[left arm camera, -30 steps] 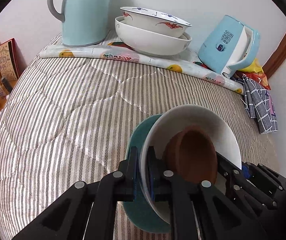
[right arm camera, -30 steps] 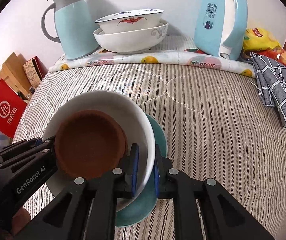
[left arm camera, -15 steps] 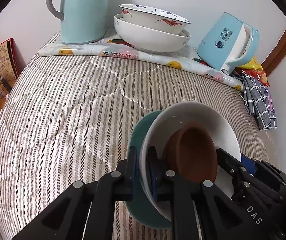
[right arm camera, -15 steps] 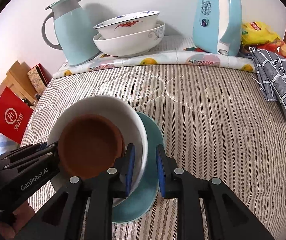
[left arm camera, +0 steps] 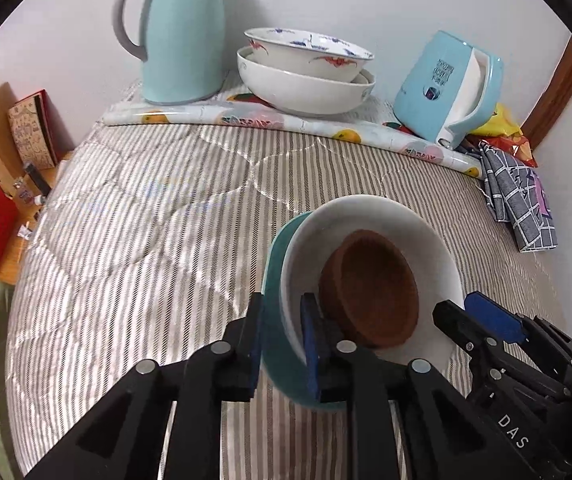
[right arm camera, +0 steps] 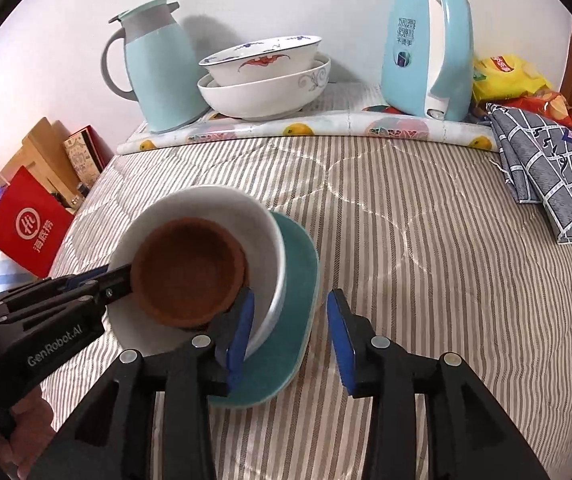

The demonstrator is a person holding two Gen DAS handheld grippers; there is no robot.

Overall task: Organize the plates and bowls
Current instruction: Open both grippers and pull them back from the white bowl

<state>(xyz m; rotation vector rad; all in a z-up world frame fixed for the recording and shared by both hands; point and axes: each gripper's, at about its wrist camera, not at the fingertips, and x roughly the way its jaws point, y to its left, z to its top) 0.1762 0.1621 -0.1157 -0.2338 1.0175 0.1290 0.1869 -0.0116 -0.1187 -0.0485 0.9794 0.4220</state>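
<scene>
A brown bowl [left arm camera: 370, 288] [right arm camera: 189, 270] sits inside a white bowl [left arm camera: 386, 216] [right arm camera: 261, 224], which rests on a teal plate [left arm camera: 275, 264] [right arm camera: 298, 280] on the striped bedcover. My left gripper [left arm camera: 281, 336] has its jaws around the left rims of the plate and white bowl, slightly parted. My right gripper [right arm camera: 292, 336] is open, its jaws wide on either side of the right rims, not touching. Two stacked white patterned bowls [left arm camera: 306, 76] [right arm camera: 263, 76] stand at the back.
A light blue thermos jug [left arm camera: 177, 36] [right arm camera: 153, 68] stands back left, a blue kettle [left arm camera: 450, 88] [right arm camera: 426, 48] back right, both on a fruit-print mat [right arm camera: 326, 128]. A grey checked cloth [right arm camera: 546, 172] and snack bags [right arm camera: 506, 76] lie right. Red boxes [right arm camera: 25, 224] sit off the left edge.
My right gripper's jaws have opened wide and let go of the white bowl and plate rims. My left gripper's jaws have parted a little. The stack has stayed put.
</scene>
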